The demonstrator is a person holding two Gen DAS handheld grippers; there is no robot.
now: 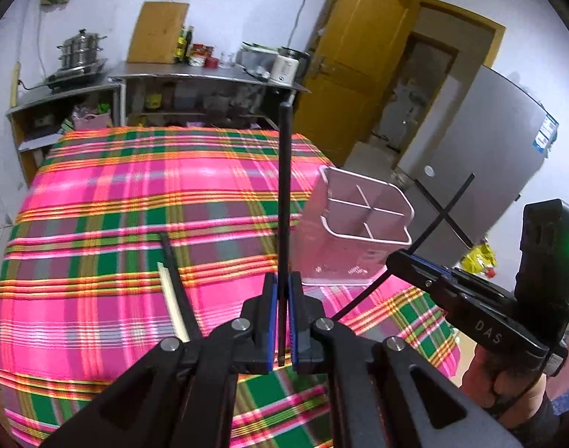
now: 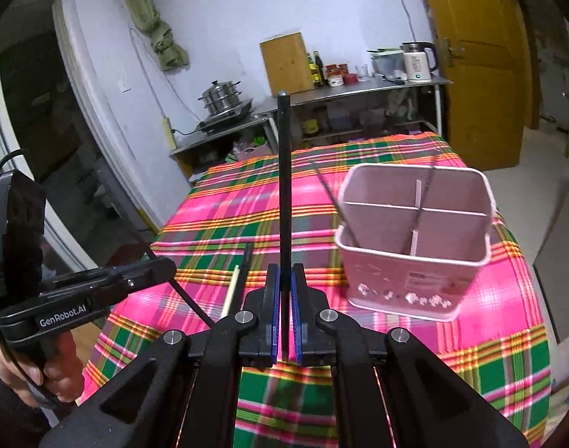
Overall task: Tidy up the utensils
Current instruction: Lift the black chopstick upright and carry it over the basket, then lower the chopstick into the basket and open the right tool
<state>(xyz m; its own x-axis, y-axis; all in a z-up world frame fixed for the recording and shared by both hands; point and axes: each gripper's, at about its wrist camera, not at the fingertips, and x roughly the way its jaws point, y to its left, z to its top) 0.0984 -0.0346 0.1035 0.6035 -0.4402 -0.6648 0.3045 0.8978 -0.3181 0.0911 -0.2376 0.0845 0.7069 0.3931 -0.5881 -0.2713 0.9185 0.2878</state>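
My left gripper [image 1: 283, 287] is shut on a black chopstick [image 1: 285, 186] that points up and away over the table. My right gripper [image 2: 285, 280] is shut on another black chopstick [image 2: 284, 186], also held upright. The right gripper also shows in the left wrist view [image 1: 400, 257], next to the pink utensil holder [image 1: 359, 224] with its chopstick crossing behind the holder. The holder [image 2: 415, 239] has four compartments; two thin dark sticks [image 2: 333, 198] lean in it. A black chopstick [image 1: 179, 283] and a pale wooden one [image 1: 171, 298] lie side by side on the cloth.
The table wears a pink, green and orange plaid cloth [image 1: 116, 205]. Behind it stand steel shelves [image 1: 209, 74] with a pot, bottles and a kettle. A yellow door [image 1: 359, 56] and a grey fridge [image 1: 482, 149] are to the right. The left gripper shows in the right wrist view [image 2: 135, 276].
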